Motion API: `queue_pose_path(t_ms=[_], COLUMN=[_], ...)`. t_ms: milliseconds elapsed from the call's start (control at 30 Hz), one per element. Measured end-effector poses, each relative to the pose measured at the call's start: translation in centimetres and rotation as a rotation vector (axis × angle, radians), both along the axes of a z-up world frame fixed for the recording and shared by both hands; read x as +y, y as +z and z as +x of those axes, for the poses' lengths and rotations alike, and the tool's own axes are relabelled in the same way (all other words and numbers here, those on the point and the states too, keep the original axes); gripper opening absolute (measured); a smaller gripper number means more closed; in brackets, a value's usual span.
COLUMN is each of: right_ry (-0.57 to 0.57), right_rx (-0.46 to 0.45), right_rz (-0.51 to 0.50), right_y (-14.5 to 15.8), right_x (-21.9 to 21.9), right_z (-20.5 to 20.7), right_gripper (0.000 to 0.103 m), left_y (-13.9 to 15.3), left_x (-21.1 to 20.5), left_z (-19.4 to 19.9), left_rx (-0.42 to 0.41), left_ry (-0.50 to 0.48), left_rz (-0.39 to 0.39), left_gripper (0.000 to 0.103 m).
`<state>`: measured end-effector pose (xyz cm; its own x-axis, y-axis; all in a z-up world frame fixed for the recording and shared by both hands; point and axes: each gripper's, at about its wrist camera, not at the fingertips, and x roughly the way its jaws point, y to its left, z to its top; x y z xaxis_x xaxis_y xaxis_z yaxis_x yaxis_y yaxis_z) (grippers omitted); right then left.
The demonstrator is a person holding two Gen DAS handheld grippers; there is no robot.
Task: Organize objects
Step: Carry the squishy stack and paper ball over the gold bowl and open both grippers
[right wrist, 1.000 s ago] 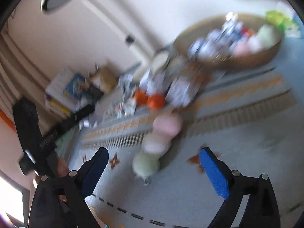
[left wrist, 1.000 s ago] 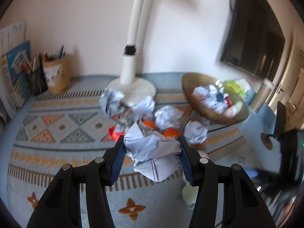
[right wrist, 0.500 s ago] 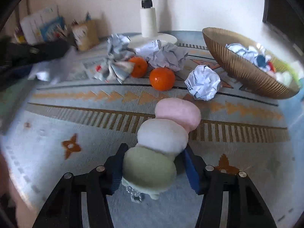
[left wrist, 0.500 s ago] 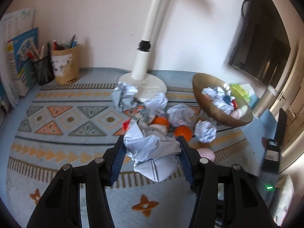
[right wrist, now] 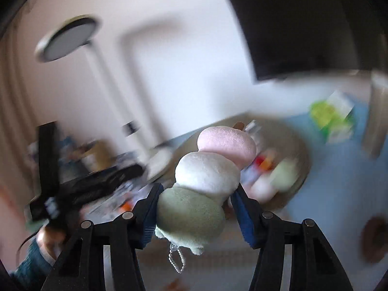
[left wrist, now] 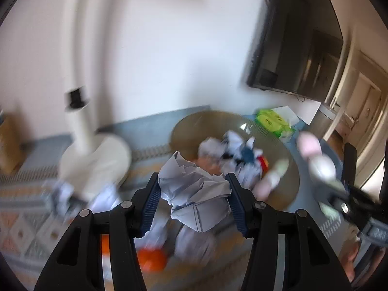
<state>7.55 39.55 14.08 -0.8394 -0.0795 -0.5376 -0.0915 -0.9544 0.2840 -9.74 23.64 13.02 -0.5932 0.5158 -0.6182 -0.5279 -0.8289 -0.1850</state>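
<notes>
White wall backs a desk laid with a patterned blue-and-orange cloth [left wrist: 21, 220], and the landmark is the round woven brown basket [left wrist: 191, 123] by that wall. Far left of the basket stands a white lamp post on a round base [left wrist: 97, 155]; nearer, blurred, lie loose paper balls and an orange fruit [left wrist: 151, 258].

Just before the basket's near rim hang the left tongs [left wrist: 194, 198], pinching a crumpled ball of pale lined paper [left wrist: 194, 194] between blue ribbed pads — held high, likely to clear the rim before dropping it among the paper wads already inside. Right of the basket come the right tongs [right wrist: 196, 208], squeezing the green end of a soft plush skewer of green, white and pink balls [right wrist: 206, 177], its pink end aimed at the basket; a similar plush already lies inside.

Beyond the basket's far right rim sits a green wipes packet [left wrist: 274, 121]. Judging by the blur, both loads are converging — the basket mouth is wide, but the two tongs could crowd each other over it.
</notes>
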Motion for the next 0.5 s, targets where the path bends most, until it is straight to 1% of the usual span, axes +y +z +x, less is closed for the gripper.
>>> queue_pose_path(t_ms=[33,67,133,167,200,233,267,300,333,400,433,467,500], right_ry=[-0.040,-0.066,-0.066,-0.055,-0.064,-0.088,-0.098,-0.098,-0.096,-0.103,-0.102,-0.103,-0.098], right_rx=[-0.008,-0.009,-0.010,-0.032,-0.059,-0.093,-0.110,-0.105,-0.085,-0.074,-0.071,-0.069,-0.068], right_rz=[0.017,0.022,0.033,0.052,0.049,0.027,-0.018,-0.071,-0.104,-0.100,-0.070,-0.038,-0.009], right_y=[0.3,0.5,0.4,-0.2,-0.9,-1.8,-2.5,-3.0,-3.2,-3.5,-3.4,-3.4,-3.4], right_x=[0.7,1.3,2.2,2.4,2.9,4.0,4.9,5.8,6.3,6.1,5.3,4.3,3.3], right_z=[-1.4,-2.7,-5.0,-6.5,-7.6,-8.1,-8.1,-7.4,-5.8,-3.6,-2.2,-1.1,-0.2], right_gripper=[0.056,0.057,0.072,0.083,0.083,0.083,0.083,0.083,0.083,0.083,0.084,0.086,0.090], left_y=[0.0,0.0,-0.3,-0.7,-0.9,-1.3,-1.5,-1.6,-1.5,-1.6,-1.6,-1.8,-2.1], left_x=[1.6,2.5,4.4,4.9,4.9,4.6,4.0,3.1,1.7,-0.6,-2.4,-4.6,-6.4], left_z=[-0.9,-1.5,-2.8,-3.3,-3.8,-4.1,-4.0,-3.5,-2.6,-1.2,0.2,1.6,2.8], left_rx=[0.012,0.024,0.050,0.053,0.047,0.013,-0.003,-0.001,0.013,0.014,0.014,0.019,0.018], left_ry=[-0.008,-0.011,-0.014,0.005,0.036,0.027,0.022,0.028,0.050,0.068,0.083,0.112,0.146], left_rz=[-0.003,-0.006,-0.015,-0.035,-0.053,-0.059,-0.057,-0.051,-0.050,-0.057,-0.056,-0.043,-0.033], left_gripper=[0.051,0.054,0.074,0.084,0.084,0.084,0.084,0.084,0.084,0.084,0.085,0.085,0.085])
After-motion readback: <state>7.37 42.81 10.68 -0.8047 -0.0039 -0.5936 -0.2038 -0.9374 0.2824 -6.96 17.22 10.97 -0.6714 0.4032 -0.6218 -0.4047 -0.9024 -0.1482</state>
